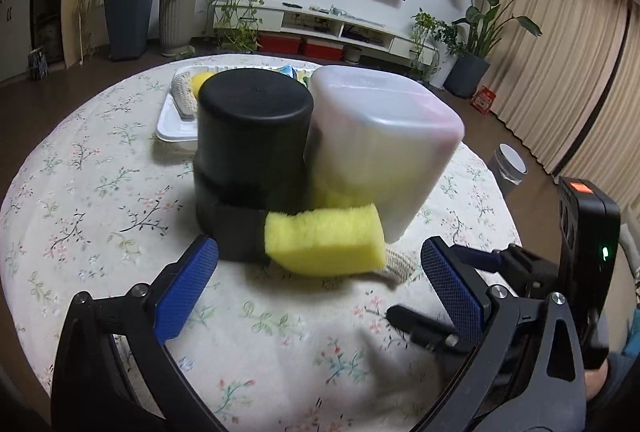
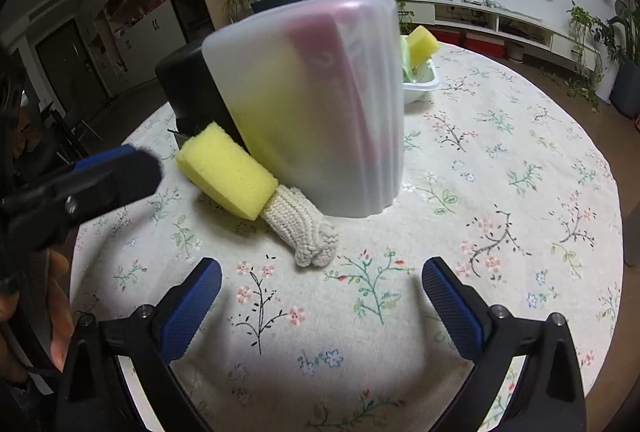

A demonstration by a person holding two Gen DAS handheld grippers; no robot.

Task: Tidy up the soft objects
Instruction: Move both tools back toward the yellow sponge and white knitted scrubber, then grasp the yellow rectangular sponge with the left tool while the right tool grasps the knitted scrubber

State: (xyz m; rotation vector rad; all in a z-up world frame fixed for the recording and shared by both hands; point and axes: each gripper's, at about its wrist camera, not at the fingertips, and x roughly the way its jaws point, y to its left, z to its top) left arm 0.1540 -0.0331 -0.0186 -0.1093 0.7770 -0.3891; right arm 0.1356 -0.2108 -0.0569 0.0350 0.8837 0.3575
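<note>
A yellow sponge [image 1: 324, 238] lies on the floral tablecloth against a black round container [image 1: 252, 136] and a translucent white container [image 1: 380, 148]. A beige knit cloth [image 2: 304, 228] pokes out from beside the sponge [image 2: 228, 172], at the translucent container's [image 2: 320, 104] base. Yellow and pink shapes show through its wall. My left gripper [image 1: 318, 256] is open, its blue pads either side of the sponge and just short of it. My right gripper [image 2: 320, 272] is open and empty, a little short of the knit cloth.
A white tray [image 1: 176, 120] behind the containers holds a loofah scrubber [image 1: 184, 96] and another yellow sponge [image 2: 422, 42]. The right gripper's black housing [image 1: 588, 232] sits close on the left gripper's right. A hand [image 2: 56, 312] shows at the left edge. The round table's edge [image 2: 612, 192] curves on the right.
</note>
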